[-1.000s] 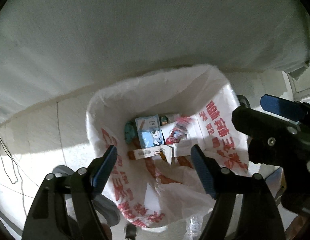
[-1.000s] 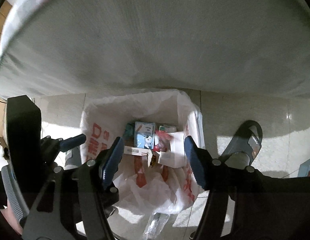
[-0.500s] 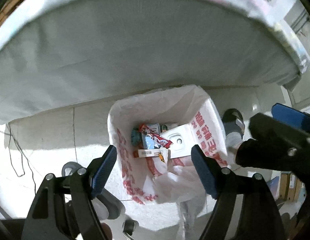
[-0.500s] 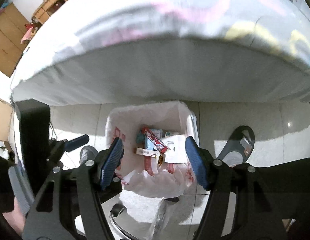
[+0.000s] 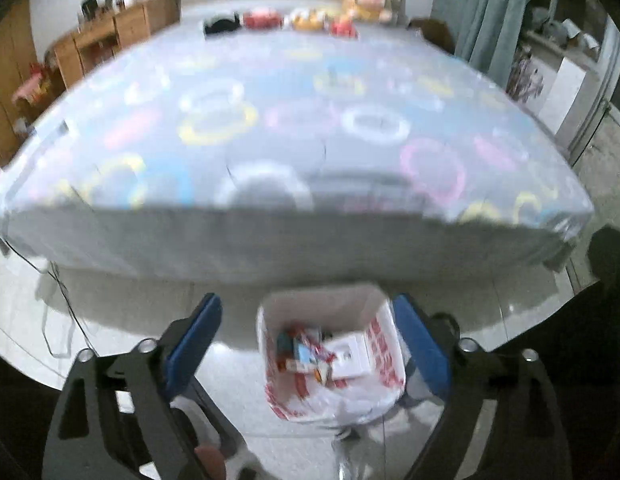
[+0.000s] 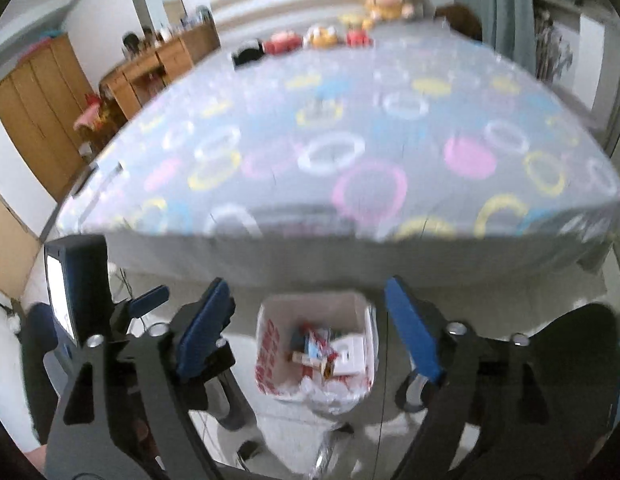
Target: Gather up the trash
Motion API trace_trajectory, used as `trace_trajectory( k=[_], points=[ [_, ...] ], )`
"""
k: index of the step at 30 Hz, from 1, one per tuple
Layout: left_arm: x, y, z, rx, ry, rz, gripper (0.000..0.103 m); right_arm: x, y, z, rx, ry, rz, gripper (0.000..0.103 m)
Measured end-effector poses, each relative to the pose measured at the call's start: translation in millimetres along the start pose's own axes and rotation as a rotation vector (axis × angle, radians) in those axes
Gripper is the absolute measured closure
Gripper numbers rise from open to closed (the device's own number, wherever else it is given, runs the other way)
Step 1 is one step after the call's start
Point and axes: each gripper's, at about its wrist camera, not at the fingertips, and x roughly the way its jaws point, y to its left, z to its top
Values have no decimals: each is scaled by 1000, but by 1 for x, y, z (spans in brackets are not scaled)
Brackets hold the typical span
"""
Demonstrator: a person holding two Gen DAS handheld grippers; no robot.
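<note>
Both my left jaws [image 5: 307, 344] and right jaws [image 6: 305, 326] are wide open and empty, right above the bin [image 5: 330, 364], and no trash shows on the bed [image 5: 289, 128] ahead.

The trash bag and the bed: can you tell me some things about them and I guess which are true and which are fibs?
1. The trash bag is white with red writing. True.
2. The trash bag is empty. False: it holds wrappers and a flat white box.
3. The left gripper is squeezing a wrapper. False: its jaws are spread wide with nothing between them.
4. Stuffed toys sit at the far end of the bed. True.
5. The bed cover is plain grey. False: it has rings in pink, yellow, white and blue.
6. The right gripper is open and holds nothing. True.
</note>
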Motion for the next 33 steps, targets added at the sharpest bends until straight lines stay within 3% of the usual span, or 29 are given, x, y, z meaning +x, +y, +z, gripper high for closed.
trace_trajectory(
  k=[7, 15, 22, 33],
  points=[
    [-86, 8, 40, 0, -146, 11, 8, -75, 21, 29, -58, -172, -31, 10],
    [-170, 15, 75, 2, -285, 35, 8, -126, 44, 45, -128, -265, -78, 7],
    [-197, 14, 78, 11, -330, 65, 8, -143, 53, 47, -128, -321, -78, 7],
    [-203, 17, 79, 2, -316, 51, 8, -147, 55, 48, -125, -328, -104, 7]
  ],
)
